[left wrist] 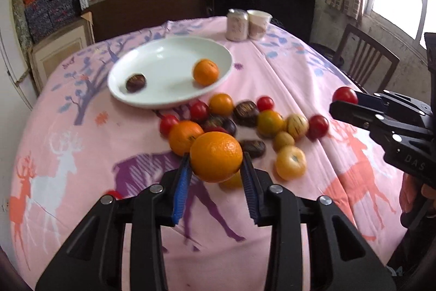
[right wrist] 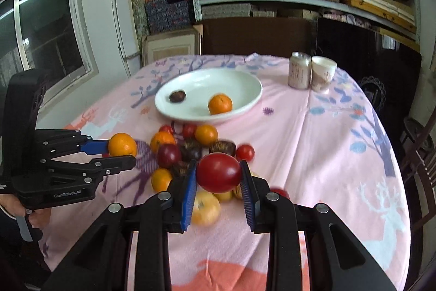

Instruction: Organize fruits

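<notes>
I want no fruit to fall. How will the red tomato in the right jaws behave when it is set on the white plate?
The red tomato is round and glossy, so it will probably roll on the white plate, whose floor slopes. Its skin looks thin; a hard squeeze from the right gripper may bruise it.

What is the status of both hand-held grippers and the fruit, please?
Left hand-held gripper shut on orange. Right hand-held gripper shut on red tomato. White plate ahead holds two pieces. Fruit pile between, nothing blocking.

Fruits, partly sorted

We see an orange (left wrist: 215, 156) and a red tomato (right wrist: 218, 172) held aloft; one tangerine (left wrist: 206, 72) lies on the white plate (left wrist: 152, 59) at 4 o'clock.
</notes>
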